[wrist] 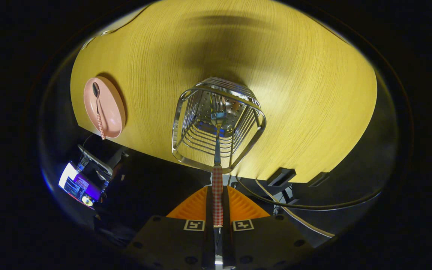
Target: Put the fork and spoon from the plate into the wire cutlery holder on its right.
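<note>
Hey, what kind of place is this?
Probably a tabletop test setup, not a real kitchen: a bare wooden table holds a pink plate with a spoon, and a wire cutlery holder. The gripper clamps a fork.

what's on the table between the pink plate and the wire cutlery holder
Nothing: in the gripper view, bare wood table separates the plate from the holder.

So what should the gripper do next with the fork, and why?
Probably lower a little more, then open. The gripper is shut on the fork by its checked handle, and the tines already hang inside the holder. The spoon lies on the plate, waiting its turn.
</note>
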`<state>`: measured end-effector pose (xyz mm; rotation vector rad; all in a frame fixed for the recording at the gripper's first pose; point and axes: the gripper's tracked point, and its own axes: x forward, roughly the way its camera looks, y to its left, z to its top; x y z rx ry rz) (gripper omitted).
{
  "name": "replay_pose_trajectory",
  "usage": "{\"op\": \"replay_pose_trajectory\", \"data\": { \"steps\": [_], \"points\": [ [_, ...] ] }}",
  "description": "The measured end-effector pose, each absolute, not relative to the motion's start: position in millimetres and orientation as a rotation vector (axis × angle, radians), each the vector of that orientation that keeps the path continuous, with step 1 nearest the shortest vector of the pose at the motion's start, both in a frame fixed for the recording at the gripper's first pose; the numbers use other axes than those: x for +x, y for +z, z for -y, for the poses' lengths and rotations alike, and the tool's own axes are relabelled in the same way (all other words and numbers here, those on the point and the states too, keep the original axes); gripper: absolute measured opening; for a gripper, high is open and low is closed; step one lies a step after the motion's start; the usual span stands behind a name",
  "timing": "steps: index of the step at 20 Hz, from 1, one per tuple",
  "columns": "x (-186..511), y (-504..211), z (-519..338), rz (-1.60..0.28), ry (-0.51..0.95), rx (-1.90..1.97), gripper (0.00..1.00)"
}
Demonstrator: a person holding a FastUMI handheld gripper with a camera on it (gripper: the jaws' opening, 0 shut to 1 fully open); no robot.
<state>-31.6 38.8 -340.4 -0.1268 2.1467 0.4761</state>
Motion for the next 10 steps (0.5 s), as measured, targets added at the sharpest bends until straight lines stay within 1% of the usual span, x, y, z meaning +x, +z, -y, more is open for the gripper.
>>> {"op": "replay_pose_trajectory", "data": {
  "steps": [1, 2, 4, 5, 6, 10],
  "points": [
    [-30, -341, -38, -2.145, 0.474, -0.124, 0.12],
    [-30, -343, -38, -2.138, 0.471, -0.12, 0.15],
    [-25, -343, -38, -2.113, 0.479, -0.109, 0.17],
    [-23, -343, -38, -2.096, 0.483, -0.1, 0.22],
    [-21, -342, -39, -2.071, 0.486, -0.086, 0.34],
    [-2, -329, -38, -1.897, 0.469, -0.02, 0.35]
  ]
}}
